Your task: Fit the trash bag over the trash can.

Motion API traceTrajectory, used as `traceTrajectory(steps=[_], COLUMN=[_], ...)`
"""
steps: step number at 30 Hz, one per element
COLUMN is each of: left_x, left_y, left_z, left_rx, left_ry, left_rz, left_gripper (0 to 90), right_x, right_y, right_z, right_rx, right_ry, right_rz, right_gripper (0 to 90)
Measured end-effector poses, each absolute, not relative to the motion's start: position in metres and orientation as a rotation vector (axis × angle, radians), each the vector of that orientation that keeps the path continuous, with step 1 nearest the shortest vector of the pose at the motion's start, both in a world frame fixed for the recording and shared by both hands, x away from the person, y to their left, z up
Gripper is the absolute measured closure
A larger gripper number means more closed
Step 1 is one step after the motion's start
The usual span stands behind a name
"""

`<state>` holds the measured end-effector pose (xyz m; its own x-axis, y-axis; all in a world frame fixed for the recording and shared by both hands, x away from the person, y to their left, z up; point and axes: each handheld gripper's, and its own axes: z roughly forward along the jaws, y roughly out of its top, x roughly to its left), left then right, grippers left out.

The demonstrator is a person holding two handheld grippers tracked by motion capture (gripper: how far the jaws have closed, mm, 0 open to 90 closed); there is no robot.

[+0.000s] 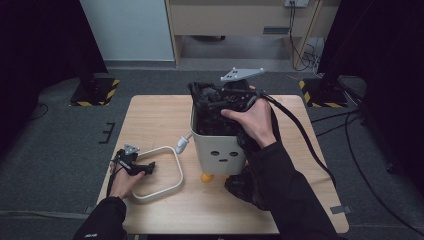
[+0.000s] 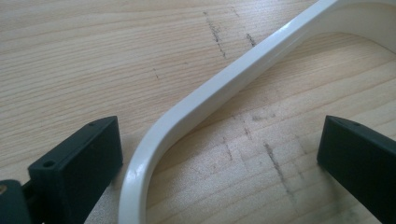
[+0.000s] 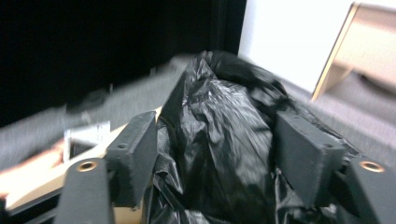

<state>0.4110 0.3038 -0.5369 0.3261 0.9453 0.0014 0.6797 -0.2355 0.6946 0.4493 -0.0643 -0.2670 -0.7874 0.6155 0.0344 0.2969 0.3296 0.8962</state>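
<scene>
A white bin (image 1: pixel 220 150) with a drawn face stands mid-table, and a black bag (image 1: pixel 215 117) is stuffed in it and spills down its right side. My right gripper (image 1: pixel 205 95) hovers over the bin's top, pointing left. Its own view shows the right gripper (image 3: pixel 215 140) open, with a crumpled fold of the bag (image 3: pixel 219 93) between the jaws; I see no clear pinch. A white ring frame (image 1: pixel 179 172) lies flat at the left. My left gripper (image 1: pixel 149 167) rests low at the ring's near-left corner. In its own view the left gripper (image 2: pixel 219 140) is open and straddles the ring's bar (image 2: pixel 224 86) without touching it.
The wooden table (image 1: pixel 150 115) has bare wood behind and left of the bin. An orange foot (image 1: pixel 206 177) shows under the bin. A thick black cable (image 1: pixel 305 140) trails from the right gripper across the table's right side. Grey carpet surrounds the table.
</scene>
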Motion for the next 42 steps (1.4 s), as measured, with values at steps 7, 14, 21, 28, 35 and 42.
traceTrajectory(steps=[7, 14, 21, 28, 35, 42], left_x=[0.411, 0.411, 0.411, 0.411, 0.411, 0.411], left_y=[0.304, 0.304, 0.303, 0.303, 0.303, 0.303], left_z=[-0.537, -0.537, -0.537, -0.537, -0.537, -0.537], left_rx=[2.0, 2.001, 2.001, 2.001, 2.001, 2.0], left_ry=[1.424, 1.422, 1.421, 1.422, 1.422, 1.422], left_rz=[0.577, 0.576, 0.576, 0.575, 0.575, 0.577], left_gripper=[0.0, 0.0, 0.0, 0.0, 0.0, 0.0], right_x=[0.457, 0.46, 0.451, 0.438, 0.423, 0.4], right_y=[-0.053, -0.049, -0.063, -0.091, -0.124, -0.164], right_z=[-0.294, -0.301, -0.275, -0.248, -0.224, -0.227], right_rx=[0.894, 0.92, 0.889, 0.84, 0.804, 0.781], right_ry=[2.461, 2.516, 2.236, 2.024, 1.871, 1.878], right_rz=[1.255, 1.194, 1.522, 1.699, 1.779, 1.702], right_gripper=[30.1, 28.9, 23.8, 23.8, 29.4, 28.4])
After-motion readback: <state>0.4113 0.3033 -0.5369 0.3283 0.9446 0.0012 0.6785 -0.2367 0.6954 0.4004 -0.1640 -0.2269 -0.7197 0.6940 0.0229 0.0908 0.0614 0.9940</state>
